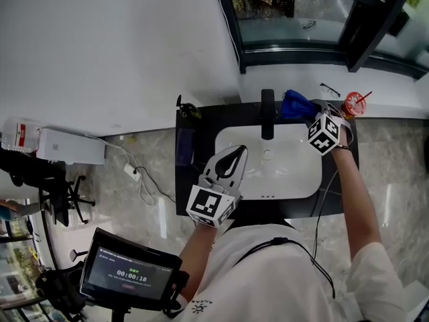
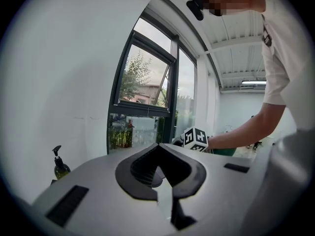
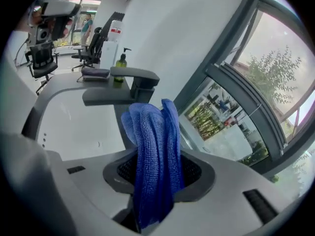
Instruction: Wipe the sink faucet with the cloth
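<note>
The black faucet (image 1: 267,113) stands at the back of the white sink basin (image 1: 295,180), its spout reaching over the bowl. My right gripper (image 1: 307,115) hangs just right of the faucet, shut on a blue cloth (image 1: 293,103) that bunches up beside the faucet's base. In the right gripper view the blue cloth (image 3: 152,146) stands up out of the jaws, and the faucet (image 3: 123,85) is close behind it, a small gap apart. My left gripper (image 1: 238,151) hovers over the left part of the basin, its jaws together and empty. The left gripper (image 2: 162,191) points toward the window.
A black counter (image 1: 194,200) frames the basin. On it are a soap bottle (image 1: 188,109) at the back left, a dark folded cloth (image 1: 184,146), a red cup with a straw (image 1: 354,104) and glasses (image 1: 330,89) at the back right. The window (image 1: 295,19) is behind.
</note>
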{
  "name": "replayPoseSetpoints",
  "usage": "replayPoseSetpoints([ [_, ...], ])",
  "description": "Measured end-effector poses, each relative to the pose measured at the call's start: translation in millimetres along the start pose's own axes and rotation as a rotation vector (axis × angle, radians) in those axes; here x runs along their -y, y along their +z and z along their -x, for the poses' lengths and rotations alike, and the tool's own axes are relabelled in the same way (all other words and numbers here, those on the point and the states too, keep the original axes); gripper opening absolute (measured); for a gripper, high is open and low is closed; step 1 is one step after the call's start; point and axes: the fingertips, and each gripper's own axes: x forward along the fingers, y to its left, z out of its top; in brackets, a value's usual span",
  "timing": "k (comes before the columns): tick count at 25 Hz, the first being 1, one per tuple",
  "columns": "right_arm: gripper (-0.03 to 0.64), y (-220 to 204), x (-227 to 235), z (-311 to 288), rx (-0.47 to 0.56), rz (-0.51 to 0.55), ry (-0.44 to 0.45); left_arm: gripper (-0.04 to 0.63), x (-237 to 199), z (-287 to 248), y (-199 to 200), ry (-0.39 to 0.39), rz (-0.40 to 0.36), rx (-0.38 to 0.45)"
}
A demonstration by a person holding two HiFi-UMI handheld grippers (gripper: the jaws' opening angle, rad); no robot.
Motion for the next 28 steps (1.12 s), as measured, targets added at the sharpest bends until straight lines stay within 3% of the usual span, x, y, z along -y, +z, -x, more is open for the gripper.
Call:
replayPoseSetpoints([
  [6, 0.159, -37, -30, -28, -0.144, 0.031, 0.079, -0.006, 8, -7, 2, -0.015, 0.002, -0.008],
  [15, 0.159, -18, -56, -67, -0.208, 0.216, 0.121, -0.006, -5, 3, -2, 0.036, 0.008, -0.029],
  [21, 0.159, 2, -63, -71, -0.14, 0.193, 0.138, -0.006, -8, 8, -10, 0.047, 0.011, -0.042],
  [28, 0.158, 31, -41, -39, 0.074, 0.017, 0.105, -0.006, -7, 6, -8, 0.03, 0.008, -0.032],
])
